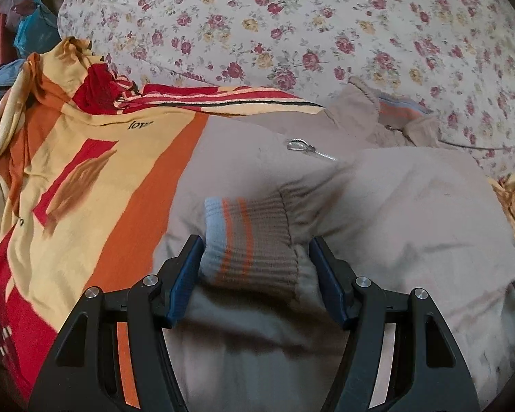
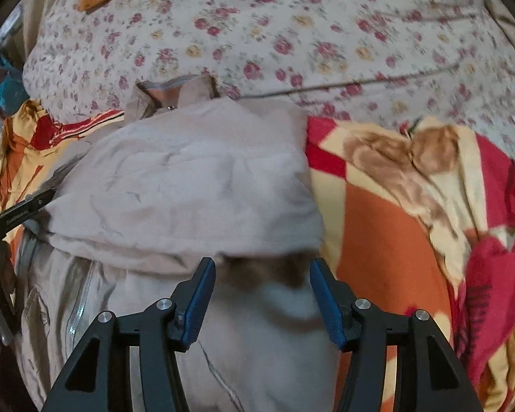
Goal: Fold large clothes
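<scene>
A beige jacket [image 1: 377,206] lies on a striped blanket [image 1: 96,178] spread over a floral sheet [image 1: 292,27], collar [image 1: 388,110] toward the far side. Progress, as judged: both sleeves appear folded inward over the body, so the fold seems partly done; the body itself is not yet folded in half, and the zipper edge [image 2: 82,295] near the lower hem lies exposed.

The left gripper [image 1: 255,267] stands wide, its jaws flanking the ribbed, striped cuff [image 1: 250,240]; the left pad touches the cuff, the right pad shows a gap, so no clamp is evident. The right gripper [image 2: 262,295] is likewise wide, holding nothing, poised just above the jacket below a folded sleeve [image 2: 189,189].

Writing: the word "love" [image 1: 140,124] is printed on the blanket. Small lettering on the black tool at the right view's left edge is illegible. A metal zipper pull [image 1: 302,146] rests on the chest.
</scene>
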Demonstrator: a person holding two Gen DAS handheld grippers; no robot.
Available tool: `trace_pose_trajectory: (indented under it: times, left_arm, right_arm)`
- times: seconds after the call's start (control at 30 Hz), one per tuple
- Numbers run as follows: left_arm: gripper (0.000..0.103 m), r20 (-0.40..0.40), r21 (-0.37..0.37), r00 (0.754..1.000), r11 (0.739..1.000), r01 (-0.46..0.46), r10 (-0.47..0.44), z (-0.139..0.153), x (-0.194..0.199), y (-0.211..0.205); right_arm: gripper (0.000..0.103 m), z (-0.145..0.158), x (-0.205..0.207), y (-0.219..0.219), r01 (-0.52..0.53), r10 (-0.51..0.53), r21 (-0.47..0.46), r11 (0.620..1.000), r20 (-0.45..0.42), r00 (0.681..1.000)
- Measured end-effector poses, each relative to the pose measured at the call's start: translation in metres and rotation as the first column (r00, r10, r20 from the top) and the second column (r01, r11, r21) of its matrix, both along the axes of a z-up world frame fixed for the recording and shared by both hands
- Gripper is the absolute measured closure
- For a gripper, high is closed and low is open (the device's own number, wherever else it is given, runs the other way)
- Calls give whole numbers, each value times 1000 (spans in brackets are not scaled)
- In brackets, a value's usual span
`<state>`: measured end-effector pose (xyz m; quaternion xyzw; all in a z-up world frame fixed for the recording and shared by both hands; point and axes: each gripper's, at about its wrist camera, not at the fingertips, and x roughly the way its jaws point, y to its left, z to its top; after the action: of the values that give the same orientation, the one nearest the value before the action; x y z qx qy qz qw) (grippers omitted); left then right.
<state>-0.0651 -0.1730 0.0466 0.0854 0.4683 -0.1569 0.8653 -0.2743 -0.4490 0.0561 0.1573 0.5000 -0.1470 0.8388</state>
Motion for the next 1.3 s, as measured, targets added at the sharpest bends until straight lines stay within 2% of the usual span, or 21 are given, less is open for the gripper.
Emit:
trace_pose_trajectory:
  times: [0.03,0.13,0.17,0.4,0.57,0.67,0.83,0.9,1.03,1.17,1.3]
  left_arm:
    - [39,-4,-6,1000,1000,16,-17,3,-6,3]
    - [38,-23,-34,998,998,52,-53,10,-25,16]
    - [38,-34,-37,997,997,63,-65,12,-32,22]
    - [38,-99,-22,990,995,99,-101,9,-83,67]
    - [38,-186,-59,974,991,121,-129,-2,-116,86]
    - [38,-256,-106,952,984,145,-168,-8,-139,91]
    - [38,-270,-119,949,983,137,-165,-3,-170,107]
    - [38,-319,-143,929,979,146,-185,-6,-181,114]
    - [38,-325,-140,921,974,176,-213,-6,-206,121]
    - [37,-393,-168,884,965,203,-255,-19,-228,121]
    - [37,-397,-160,878,962,220,-267,-27,-243,117]
  right_arm:
    - [47,1,-7,0,-6,6,24,1000,6,1000]
    - [31,3,-28,1,-29,28,65,998,13,1000]
    - [30,4,-35,2,-40,39,71,997,13,999]
    - [29,-4,-99,5,-76,78,105,992,-15,997]
    - [29,-10,-136,5,-75,80,194,978,-18,997]
    - [29,-11,-154,11,-79,79,265,961,13,997]
    - [28,-9,-178,20,-126,91,394,910,106,990]
    - [27,-7,-184,29,-175,126,412,894,144,982]
    - [23,-6,-197,50,-258,204,391,884,173,963]
    - [23,-14,-205,62,-296,247,381,876,173,954]
    - [23,-23,-205,68,-295,251,390,872,160,955]
